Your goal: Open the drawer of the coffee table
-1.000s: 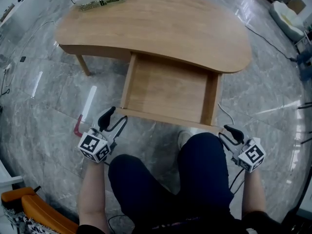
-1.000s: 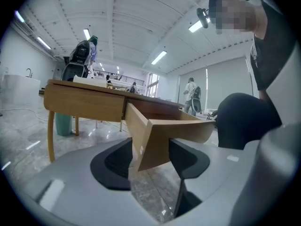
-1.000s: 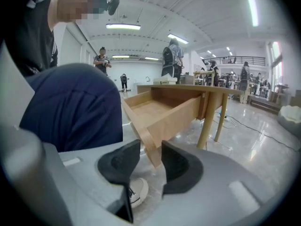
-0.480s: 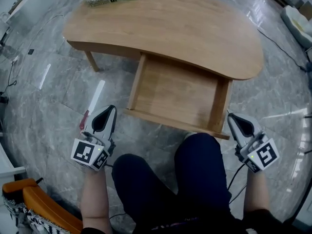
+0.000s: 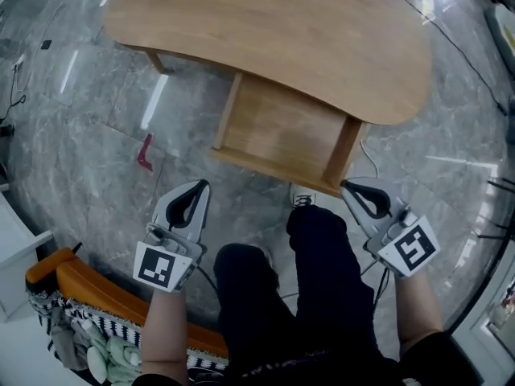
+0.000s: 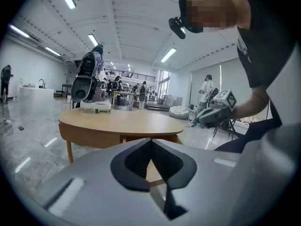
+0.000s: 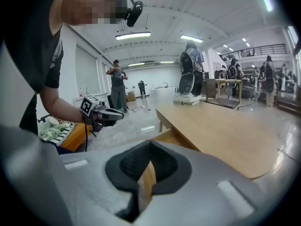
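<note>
The drawer (image 5: 282, 131) stands pulled out from under the near edge of the coffee table (image 5: 282, 30), toward the person. It is a shallow box of pale wood with straight side walls and a flat, smooth bottom panel. Its back end is hidden beneath the table top. The top is a rounded, bean-like slab of the same light wood with a faint grain. Its far edge is cut off by the head view's frame, and only one slim leg (image 5: 157, 61) shows at the left.

The left gripper (image 5: 199, 188) hangs over the floor near the drawer's front left corner, apart from it. Its grey jaws are pressed together with nothing between them. The right gripper (image 5: 348, 187) is just beside the front right corner, its jaws likewise pressed together and empty. Whether it touches the wood cannot be told.

Between them are the person's legs in dark trousers (image 5: 322, 280) and a pale shoe (image 5: 302, 196) near the drawer front. The floor (image 5: 72, 135) is glossy grey veined stone with streaks of reflected light and a small red mark (image 5: 145, 153). An orange seat (image 5: 80, 284) with striped fabric is cut off at the lower left. In the left gripper view a flat box (image 6: 96, 109) lies on the table, its print too small to read.
</note>
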Tool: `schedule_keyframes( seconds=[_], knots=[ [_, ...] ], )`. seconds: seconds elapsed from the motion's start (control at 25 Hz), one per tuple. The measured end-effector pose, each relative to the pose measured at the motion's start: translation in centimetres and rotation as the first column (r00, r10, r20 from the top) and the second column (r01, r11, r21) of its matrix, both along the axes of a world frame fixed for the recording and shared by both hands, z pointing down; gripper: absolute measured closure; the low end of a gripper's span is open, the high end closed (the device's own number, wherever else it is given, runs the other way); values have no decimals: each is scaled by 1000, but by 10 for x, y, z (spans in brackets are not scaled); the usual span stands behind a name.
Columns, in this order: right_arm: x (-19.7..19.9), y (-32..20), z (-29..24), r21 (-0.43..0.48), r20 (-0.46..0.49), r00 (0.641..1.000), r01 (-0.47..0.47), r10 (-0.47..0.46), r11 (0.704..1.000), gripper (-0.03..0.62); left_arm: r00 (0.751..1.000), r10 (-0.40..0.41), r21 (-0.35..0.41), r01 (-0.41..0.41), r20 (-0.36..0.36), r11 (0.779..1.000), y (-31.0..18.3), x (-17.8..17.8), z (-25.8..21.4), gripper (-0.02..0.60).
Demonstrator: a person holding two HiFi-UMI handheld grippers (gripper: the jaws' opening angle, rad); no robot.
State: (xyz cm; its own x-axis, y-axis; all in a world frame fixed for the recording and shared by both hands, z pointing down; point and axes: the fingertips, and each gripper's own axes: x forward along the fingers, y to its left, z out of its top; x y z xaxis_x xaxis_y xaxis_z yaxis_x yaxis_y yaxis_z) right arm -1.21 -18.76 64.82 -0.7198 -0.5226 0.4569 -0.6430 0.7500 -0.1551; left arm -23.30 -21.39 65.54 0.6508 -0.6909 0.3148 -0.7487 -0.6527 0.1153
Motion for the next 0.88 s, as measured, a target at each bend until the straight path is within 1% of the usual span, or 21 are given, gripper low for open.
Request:
schedule_keyframes(
  seconds=[0.12, 0.2, 0.32, 0.44, 0.52, 0.6, 0.76, 0.88],
  knots=[
    [-5, 5, -58, -52, 8, 1000, 24, -23, 998, 592, 999, 33, -36, -32, 25, 999, 19, 22, -54, 577],
    [-8, 12, -102, -79, 20, 1000, 23, -22, 997, 592, 999, 46, -65, -46, 8, 997, 32, 35, -99, 577],
    [-15, 23, -171, -96, 35, 999, 21, -17, 995, 592, 998, 43, -96, -46, -34, 994, 52, 47, -171, 577],
    [-22, 33, -233, -89, 43, 999, 10, -6, 996, 592, 996, 53, -101, -59, -67, 993, 70, 58, -240, 577],
    [-26, 37, -272, -82, 56, 998, -3, 8, 997, 592, 996, 70, -100, -75, -56, 992, 79, 63, -280, 577],
    [-31, 42, -308, -55, 67, 998, -16, 20, 998, 592, 995, 88, -93, -91, -39, 991, 85, 66, -314, 577],
    [-43, 65, -363, -15, 89, 994, -59, 60, 998, 592, 992, 113, -80, -117, -51, 990, 110, 64, -369, 577],
    [-54, 89, -394, 5, 107, 991, -78, 77, 997, 592, 992, 120, -93, -124, -48, 988, 135, 59, -393, 577]
  ],
)
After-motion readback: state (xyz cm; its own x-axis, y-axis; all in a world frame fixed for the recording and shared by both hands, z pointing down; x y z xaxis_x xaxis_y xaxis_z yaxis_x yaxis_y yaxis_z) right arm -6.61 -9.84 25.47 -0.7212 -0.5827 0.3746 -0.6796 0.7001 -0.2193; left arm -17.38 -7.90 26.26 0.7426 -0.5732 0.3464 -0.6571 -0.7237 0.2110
